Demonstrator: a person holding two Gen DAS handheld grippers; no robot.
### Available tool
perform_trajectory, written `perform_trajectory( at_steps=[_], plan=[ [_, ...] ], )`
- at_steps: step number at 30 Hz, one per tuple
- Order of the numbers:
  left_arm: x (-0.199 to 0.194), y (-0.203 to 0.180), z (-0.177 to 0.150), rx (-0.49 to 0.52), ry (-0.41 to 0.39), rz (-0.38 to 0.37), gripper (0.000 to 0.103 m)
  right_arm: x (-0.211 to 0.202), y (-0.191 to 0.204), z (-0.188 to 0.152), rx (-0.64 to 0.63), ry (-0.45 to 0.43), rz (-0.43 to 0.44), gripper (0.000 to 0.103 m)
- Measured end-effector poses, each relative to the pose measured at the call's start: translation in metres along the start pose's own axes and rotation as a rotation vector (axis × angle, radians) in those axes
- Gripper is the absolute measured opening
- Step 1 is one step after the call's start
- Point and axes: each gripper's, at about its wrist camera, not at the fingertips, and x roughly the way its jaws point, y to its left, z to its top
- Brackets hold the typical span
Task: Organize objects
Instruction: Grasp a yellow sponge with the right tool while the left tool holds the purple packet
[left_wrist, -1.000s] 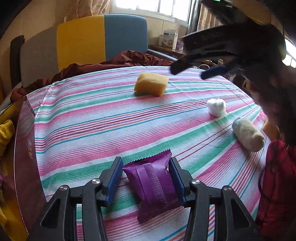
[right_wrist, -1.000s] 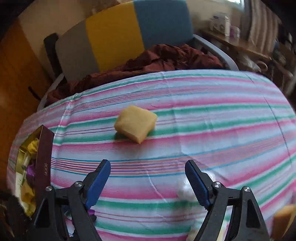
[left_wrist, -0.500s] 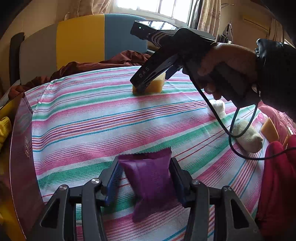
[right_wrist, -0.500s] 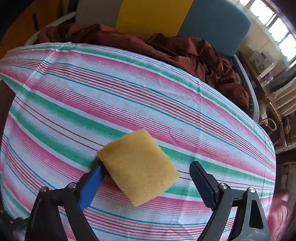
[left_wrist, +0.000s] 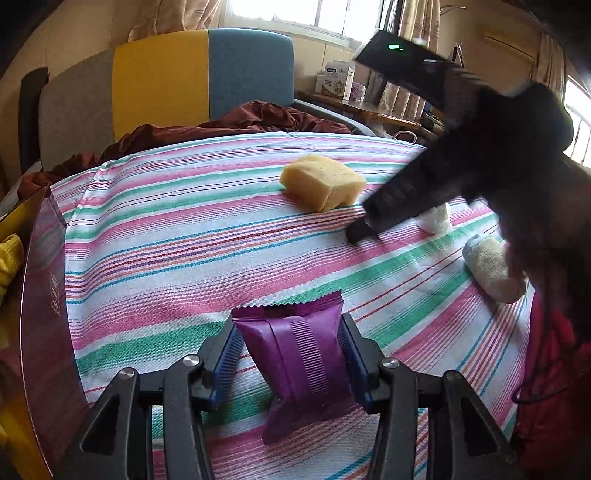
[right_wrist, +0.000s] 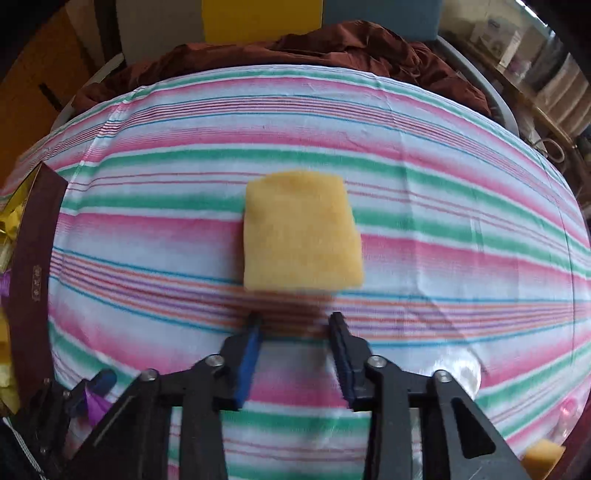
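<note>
My left gripper (left_wrist: 291, 332) is shut on a purple snack packet (left_wrist: 299, 354), held just above the striped tablecloth (left_wrist: 166, 258). A yellow sponge (right_wrist: 301, 229) lies flat on the cloth, just beyond my right gripper (right_wrist: 295, 319). That gripper's jaws are closing to their narrowest, with nothing between them. In the left wrist view the same sponge (left_wrist: 321, 182) sits at the far middle. There the right gripper (left_wrist: 360, 230) points down at the cloth to the right of the sponge, held by a dark-sleeved hand.
An open dark red box (left_wrist: 40, 295) with yellow items stands at the left table edge. A rolled cream sock (left_wrist: 491, 266) and a small white bundle (left_wrist: 437, 219) lie at the right. A maroon cloth (left_wrist: 236, 122) and a chair (left_wrist: 184, 81) are behind the table.
The right gripper straddled the sponge half a second ago. Now it has drawn back to the sponge's near side and its jaws have closed empty. The left gripper and packet have not moved.
</note>
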Motion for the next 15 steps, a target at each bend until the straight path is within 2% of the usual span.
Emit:
perform_trajectory(
  at_steps=[4,7,8,9,11,13,15],
  plan=[
    [0.001,-0.001,0.0,0.001,0.0,0.001,0.051,-0.008,0.002,-0.027,0.043,-0.023,0.03,0.02],
    [0.001,-0.002,0.0,0.0,0.001,-0.001,0.051,-0.011,-0.011,-0.033,0.126,-0.029,0.124,0.023],
    [0.001,-0.002,0.0,0.0,0.001,-0.001,0.051,-0.013,-0.013,-0.035,0.139,-0.034,0.123,0.034],
    [0.001,-0.002,0.0,0.0,0.001,-0.001,0.051,-0.016,-0.015,-0.035,0.144,-0.046,0.113,0.053],
    [0.0,-0.002,0.0,0.0,0.0,-0.001,0.051,-0.026,-0.013,-0.036,0.142,-0.094,0.103,0.069],
    [0.001,-0.003,0.0,-0.002,0.0,-0.003,0.051,-0.037,-0.008,-0.03,0.13,-0.151,0.099,0.071],
    [0.002,-0.002,0.0,-0.002,0.0,-0.004,0.051,-0.043,-0.004,-0.021,0.107,-0.2,0.073,0.083]
  ],
)
